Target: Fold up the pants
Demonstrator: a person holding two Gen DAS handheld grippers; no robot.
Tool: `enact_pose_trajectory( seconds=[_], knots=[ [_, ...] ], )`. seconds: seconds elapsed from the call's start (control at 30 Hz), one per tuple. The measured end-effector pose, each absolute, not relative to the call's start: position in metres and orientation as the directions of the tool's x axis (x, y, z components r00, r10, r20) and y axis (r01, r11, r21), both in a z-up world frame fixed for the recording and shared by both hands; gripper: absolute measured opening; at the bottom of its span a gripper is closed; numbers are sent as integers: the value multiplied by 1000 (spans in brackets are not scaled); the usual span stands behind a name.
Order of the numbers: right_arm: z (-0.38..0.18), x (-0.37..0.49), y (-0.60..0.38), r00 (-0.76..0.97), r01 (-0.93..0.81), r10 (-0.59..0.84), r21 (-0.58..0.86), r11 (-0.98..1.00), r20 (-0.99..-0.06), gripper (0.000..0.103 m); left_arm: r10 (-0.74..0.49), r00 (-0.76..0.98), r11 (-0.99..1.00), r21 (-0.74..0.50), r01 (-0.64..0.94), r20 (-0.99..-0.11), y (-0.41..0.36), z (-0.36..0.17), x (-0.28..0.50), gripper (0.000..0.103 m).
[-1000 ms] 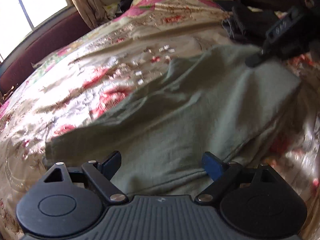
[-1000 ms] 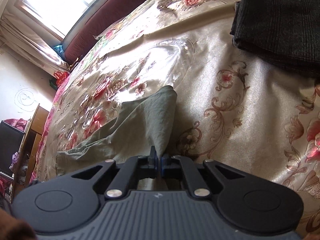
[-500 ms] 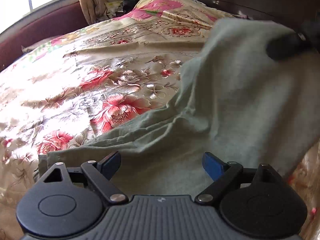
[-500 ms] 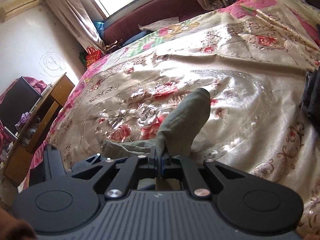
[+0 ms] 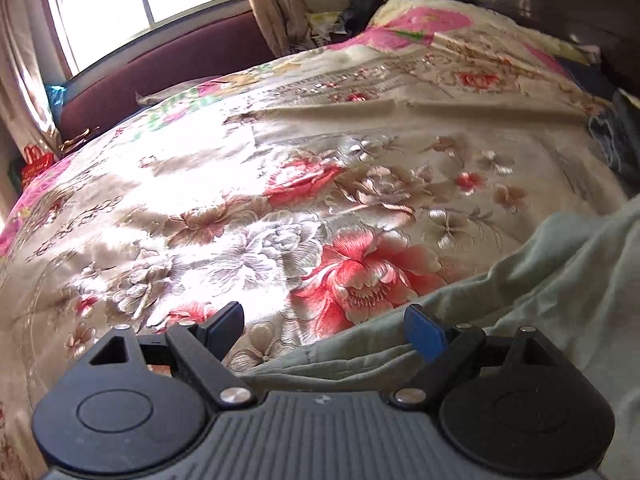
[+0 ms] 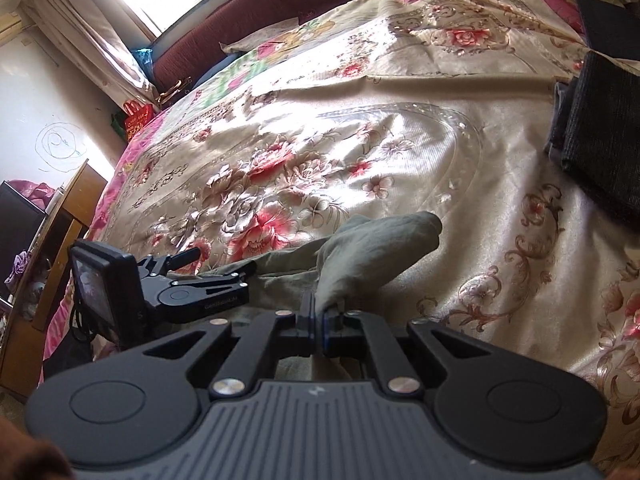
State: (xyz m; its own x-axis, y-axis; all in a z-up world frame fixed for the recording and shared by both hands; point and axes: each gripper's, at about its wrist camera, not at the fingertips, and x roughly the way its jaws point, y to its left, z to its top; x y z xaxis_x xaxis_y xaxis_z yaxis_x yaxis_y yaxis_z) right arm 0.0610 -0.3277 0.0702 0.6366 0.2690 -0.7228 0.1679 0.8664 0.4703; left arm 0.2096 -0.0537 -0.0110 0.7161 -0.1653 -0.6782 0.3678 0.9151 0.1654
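Note:
The olive-green pants (image 5: pixel 552 292) lie bunched on the floral bedspread, at the lower right of the left wrist view. My left gripper (image 5: pixel 324 330) is open, low over the pants' edge, with nothing between its fingers. My right gripper (image 6: pixel 318 322) is shut on a fold of the pants (image 6: pixel 372 248), which rises from its jaws in a hump. The left gripper (image 6: pixel 192 284) also shows in the right wrist view, to the left, resting by the cloth.
The floral bedspread (image 5: pixel 280 208) fills both views. Folded dark clothes (image 6: pixel 600 152) lie at the right of the bed. A maroon headboard (image 6: pixel 260 28) and window stand at the back. A wooden cabinet (image 6: pixel 60 232) stands beside the bed on the left.
My right gripper has carried the held fold of the pants back toward the left gripper and lowered it. The left gripper has stayed open and now sees mostly bedspread.

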Motion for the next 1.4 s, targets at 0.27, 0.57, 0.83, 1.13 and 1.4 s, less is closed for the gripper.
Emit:
enact_pose_trajectory(
  seconds=[0.27,0.57,0.83,1.13,1.4],
  knots=[
    [81,84,-286,646,92,283,441,893,-709,5,-159,766,956,96,277,-623,24,10,141,101],
    [74,122,-160,589,-100,322,328,939,-741,6,-110,771,960,133,245,-627,64,-11,90,101],
    [51,137,-56,501,-315,267,114,942,-823,7,-163,754,948,110,297,-636,67,-22,73,101],
    [32,149,-40,477,-283,262,136,949,-839,6,-207,751,943,75,323,-627,71,-21,66,101],
    [37,159,-43,477,-215,391,327,920,-787,11,-221,737,935,76,347,-639,74,-21,57,101]
  ],
)
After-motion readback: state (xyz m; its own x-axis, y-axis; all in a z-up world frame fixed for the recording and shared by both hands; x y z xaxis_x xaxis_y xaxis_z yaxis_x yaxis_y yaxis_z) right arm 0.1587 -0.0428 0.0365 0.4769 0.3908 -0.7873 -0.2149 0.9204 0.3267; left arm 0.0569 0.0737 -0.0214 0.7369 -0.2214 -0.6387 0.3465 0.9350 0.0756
